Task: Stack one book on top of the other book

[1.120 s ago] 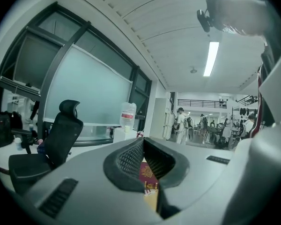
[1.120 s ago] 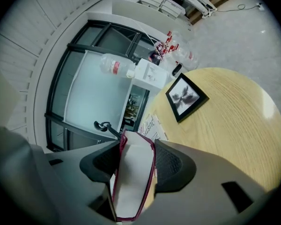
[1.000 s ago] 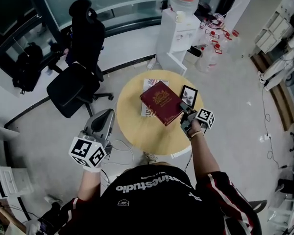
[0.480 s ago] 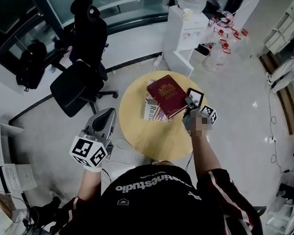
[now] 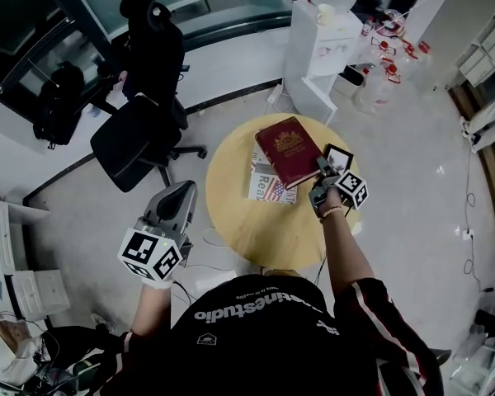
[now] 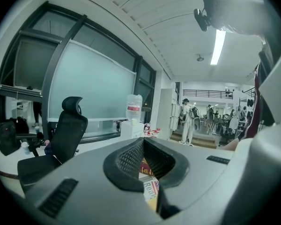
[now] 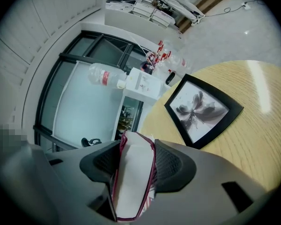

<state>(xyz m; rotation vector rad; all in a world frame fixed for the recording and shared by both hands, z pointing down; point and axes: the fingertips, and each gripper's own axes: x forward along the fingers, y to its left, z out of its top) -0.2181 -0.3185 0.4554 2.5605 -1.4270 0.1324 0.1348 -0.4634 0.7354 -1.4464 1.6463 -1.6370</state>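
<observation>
The fingers (image 7: 171,165) of my right gripper (image 7: 136,165) stand partly open and are clamped on the red book (image 7: 133,186). Its pale page block sits between the ribbed black pads, with the maroon cover edges on either side. From the head view that gripper (image 5: 320,178) has the book (image 5: 289,149) by its near right corner. The book hangs over the far part of the second book (image 5: 270,188), a paperback with a flag-patterned cover lying flat on the bench (image 5: 256,233). I cannot tell whether the red cover rests on it or floats just above.

My left gripper (image 6: 143,159) has its fingers (image 6: 124,161) closed tip to tip on nothing. Through the slit behind the tips I only glimpse the two books far off. In the head view it (image 5: 180,192) hangs well off the bench, over the floor (image 5: 82,221).

The bench is round, light wood with a visible grain (image 7: 267,125). A black-framed picture (image 7: 203,108) lies flat on it, just right of the red book. The floor is pale and glossy. A black office chair (image 5: 144,118) stands to the left, and a white water dispenser (image 5: 322,44) stands beyond the bench. Frosted glass panels in dark frames (image 6: 89,86) lie behind them. The print on the paperback is cut off by the red book.
</observation>
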